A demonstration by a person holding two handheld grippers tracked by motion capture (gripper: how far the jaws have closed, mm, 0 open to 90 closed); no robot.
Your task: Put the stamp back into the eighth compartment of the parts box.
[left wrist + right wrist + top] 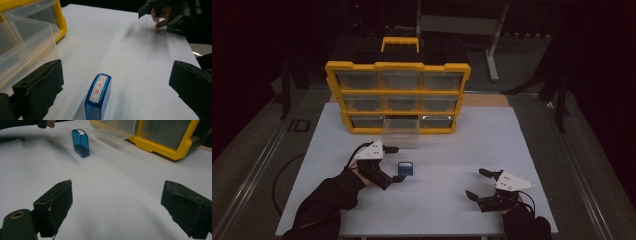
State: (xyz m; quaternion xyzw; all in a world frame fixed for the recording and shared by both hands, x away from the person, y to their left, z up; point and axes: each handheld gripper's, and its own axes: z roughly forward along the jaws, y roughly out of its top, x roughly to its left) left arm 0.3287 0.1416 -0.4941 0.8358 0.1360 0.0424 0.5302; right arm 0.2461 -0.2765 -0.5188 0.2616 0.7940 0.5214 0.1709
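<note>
Left gripper (pixel 399 164) stands released, its jaws spread wide to either side of the blue stamp (pixel 405 168), which rests upright on the white desk (pixel 452 145) just in front of the pulled-out clear drawer (pixel 401 133) of the yellow organizer (pixel 398 95). By my judgement the step in hand is the approach to grasp: the next move calls for closing squarely on the stamp's flat sides without tipping it. Right gripper (pixel 476 184), well right of the stamp, is likewise released and idle.
</note>
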